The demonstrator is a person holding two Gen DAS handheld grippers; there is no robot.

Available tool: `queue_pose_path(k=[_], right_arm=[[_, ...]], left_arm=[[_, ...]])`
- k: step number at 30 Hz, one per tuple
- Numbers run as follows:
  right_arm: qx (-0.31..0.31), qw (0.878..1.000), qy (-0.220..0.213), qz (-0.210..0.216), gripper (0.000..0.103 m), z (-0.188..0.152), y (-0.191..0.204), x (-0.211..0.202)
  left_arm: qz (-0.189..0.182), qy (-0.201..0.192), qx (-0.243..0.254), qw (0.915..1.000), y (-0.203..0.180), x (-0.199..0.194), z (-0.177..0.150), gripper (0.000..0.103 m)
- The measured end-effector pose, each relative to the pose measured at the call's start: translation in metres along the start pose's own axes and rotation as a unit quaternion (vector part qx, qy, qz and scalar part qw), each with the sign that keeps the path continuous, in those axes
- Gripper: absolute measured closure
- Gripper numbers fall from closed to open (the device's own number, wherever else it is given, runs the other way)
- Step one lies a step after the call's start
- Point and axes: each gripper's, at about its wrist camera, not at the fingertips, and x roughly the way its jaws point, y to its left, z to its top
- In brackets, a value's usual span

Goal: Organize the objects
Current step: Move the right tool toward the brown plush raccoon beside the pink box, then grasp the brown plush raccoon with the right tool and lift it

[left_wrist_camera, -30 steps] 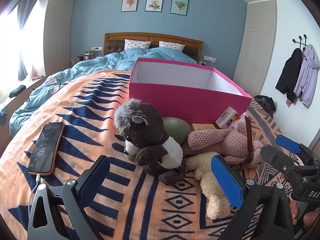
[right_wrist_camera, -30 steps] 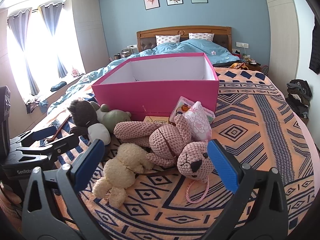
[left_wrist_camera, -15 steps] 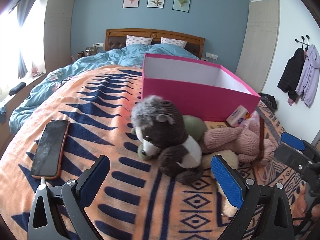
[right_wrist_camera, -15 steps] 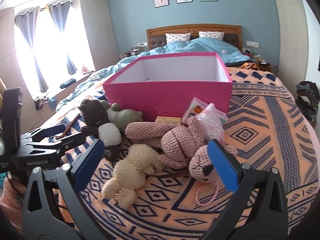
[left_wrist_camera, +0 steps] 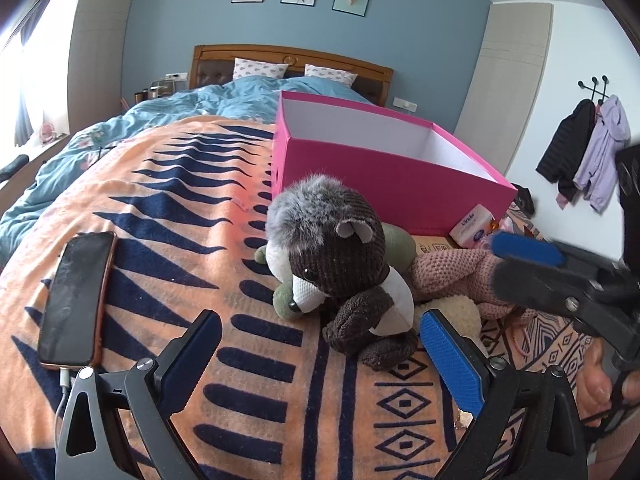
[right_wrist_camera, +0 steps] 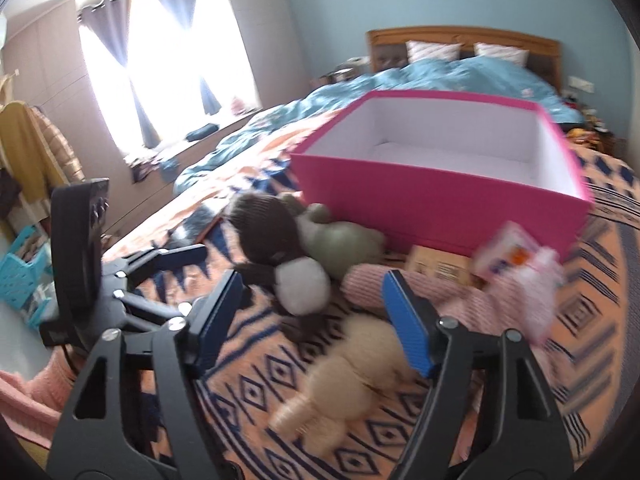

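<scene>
A pink box (left_wrist_camera: 384,176) with a white inside stands open on the bed. In front of it lie a dark brown koala plush (left_wrist_camera: 340,264), a green plush (left_wrist_camera: 396,240), a pink knitted bunny (left_wrist_camera: 452,276) and a cream plush (left_wrist_camera: 460,312). My left gripper (left_wrist_camera: 316,332) is open, and the koala sits just ahead of its jaws. My right gripper (right_wrist_camera: 312,292) hangs over the koala's white muzzle (right_wrist_camera: 300,288) and the cream plush (right_wrist_camera: 360,360). Its jaws are closing, and the pads press on nothing.
A phone (left_wrist_camera: 76,296) on a cable lies on the orange patterned blanket (left_wrist_camera: 180,240) at the left. A tissue packet (left_wrist_camera: 470,226) and a small cardboard box (left_wrist_camera: 434,246) lie against the pink box. A hand (left_wrist_camera: 596,384) holds the right gripper's handle.
My right gripper swung left, from over the pink bunny to over the koala and cream plush, and its jaws narrowed. The left gripper edged closer to the koala.
</scene>
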Motion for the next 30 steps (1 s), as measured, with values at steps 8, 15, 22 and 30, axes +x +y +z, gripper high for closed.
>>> queue_pose_path(k=[8, 15, 22, 30], right_arm=[[-0.058, 0.997, 0.046, 0.020, 0.029, 0.037, 0.028, 0.062], [-0.070, 0.994, 0.080, 0.011, 0.052, 0.043, 0.026, 0.091], [0.012, 0.998, 0.045, 0.040, 0.054, 0.035, -0.019, 0.043], [0.061, 0.997, 0.025, 0.052, 0.061, 0.009, -0.057, -0.007]], left_arm=[[0.001, 0.006, -0.015, 0.9999, 0.013, -0.001, -0.006, 0.002], [0.000, 0.017, -0.027, 0.9995, 0.024, 0.001, -0.012, 0.002], [-0.022, 0.016, -0.013, 0.9995, 0.016, 0.001, -0.008, 0.002], [-0.057, 0.028, 0.036, 0.9973, -0.019, 0.013, -0.001, 0.002]])
